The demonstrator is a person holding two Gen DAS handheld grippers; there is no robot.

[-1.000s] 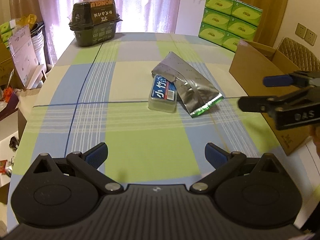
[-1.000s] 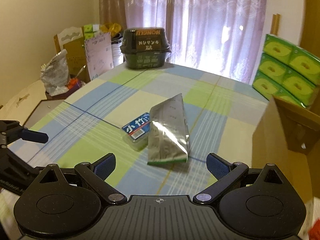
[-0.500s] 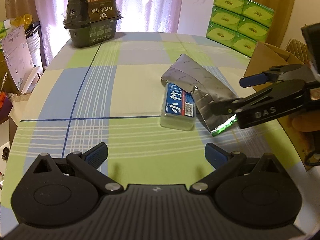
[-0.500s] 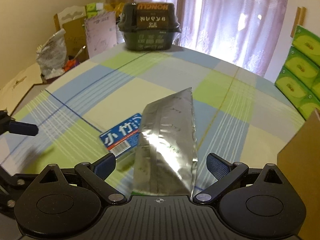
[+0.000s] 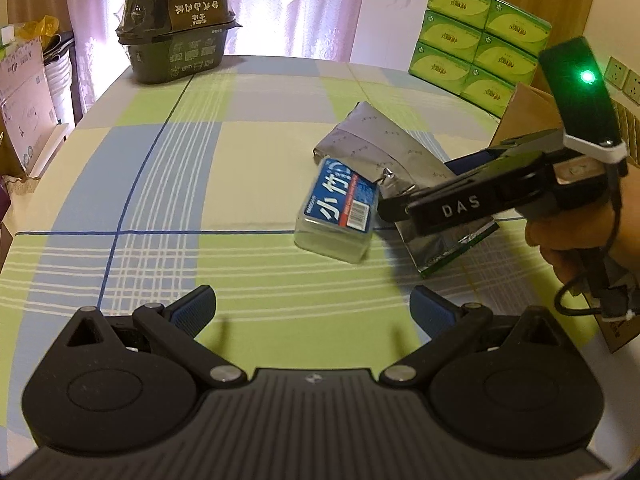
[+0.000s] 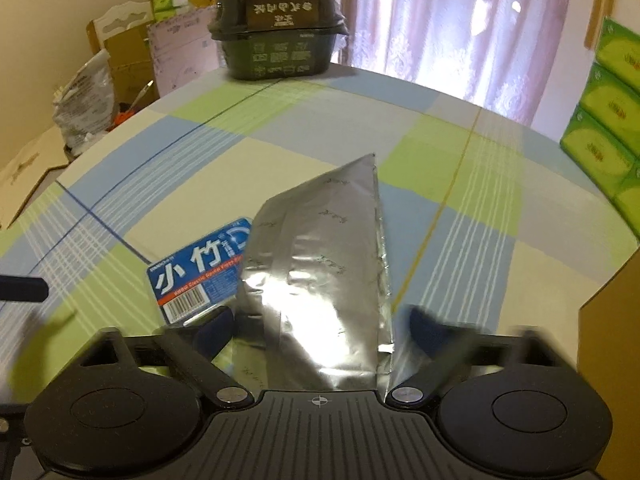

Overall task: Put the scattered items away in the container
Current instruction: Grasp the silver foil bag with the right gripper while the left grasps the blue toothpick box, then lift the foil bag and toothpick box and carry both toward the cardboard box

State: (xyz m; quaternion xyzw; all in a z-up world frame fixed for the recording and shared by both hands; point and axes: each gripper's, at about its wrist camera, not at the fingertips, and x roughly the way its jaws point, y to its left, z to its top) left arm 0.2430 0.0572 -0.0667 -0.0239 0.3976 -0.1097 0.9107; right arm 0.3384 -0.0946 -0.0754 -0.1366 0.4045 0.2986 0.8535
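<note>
A silver foil pouch (image 5: 376, 148) lies flat on the checked tablecloth. It overlaps a small clear box with a blue label (image 5: 338, 216). My right gripper (image 5: 420, 188) is low over the pouch's near end. In the right wrist view the right gripper (image 6: 320, 320) is open, one finger on each side of the pouch (image 6: 320, 264), and the right finger is blurred. The blue-label box (image 6: 196, 276) sits just left of it. My left gripper (image 5: 314, 304) is open and holds nothing, a short way in front of the blue-label box. The brown cardboard box (image 5: 528, 112) stands open at the table's right edge.
A dark lidded food tub (image 5: 176, 28) stands at the table's far end. Green tissue packs (image 5: 480, 48) are stacked behind the cardboard box. Cartons and bags (image 6: 120, 52) crowd the floor to the left. A hand (image 5: 560, 248) holds the right gripper.
The right gripper has moved forward and down until its fingers straddle the pouch, and they have narrowed a little. The left gripper has edged closer to the blue-label box.
</note>
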